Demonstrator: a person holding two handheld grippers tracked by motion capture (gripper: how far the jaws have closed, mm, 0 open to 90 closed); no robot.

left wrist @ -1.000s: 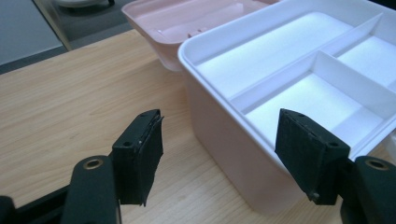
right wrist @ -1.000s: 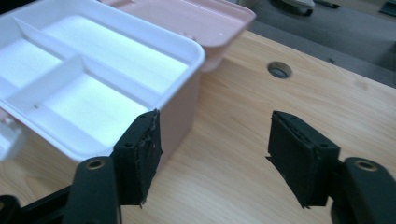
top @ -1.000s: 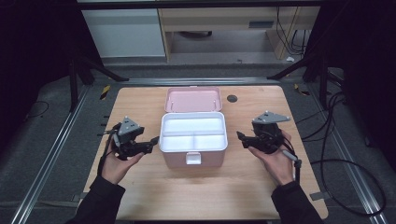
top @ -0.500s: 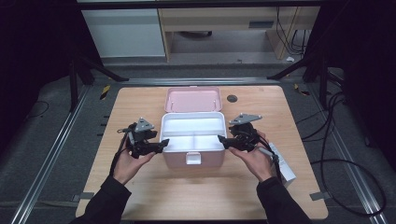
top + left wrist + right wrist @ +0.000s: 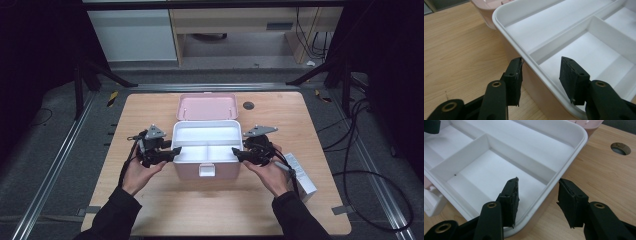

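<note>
A pink box (image 5: pixel 207 172) stands mid-table with its pink lid (image 5: pixel 206 106) swung open behind it. A white divided tray (image 5: pixel 206 131) sits in its top. My left gripper (image 5: pixel 172 152) is at the tray's left side, open. In the left gripper view the left gripper (image 5: pixel 541 62) straddles the tray rim (image 5: pixel 497 25), one jaw outside, one over a compartment. My right gripper (image 5: pixel 236 152) is at the tray's right side. The right gripper (image 5: pixel 537 182) is open too, its jaws either side of the rim (image 5: pixel 580 145). The tray compartments look empty.
A small white carton (image 5: pixel 302 175) lies on the wooden table (image 5: pixel 150 210) just right of the person's right hand. A round cable hole (image 5: pixel 248 105) is behind the box on the right. Cables trail on the floor to the right.
Both grippers have moved inward from the table's sides to the box. Their open jaws now straddle the tray's left and right rims.
</note>
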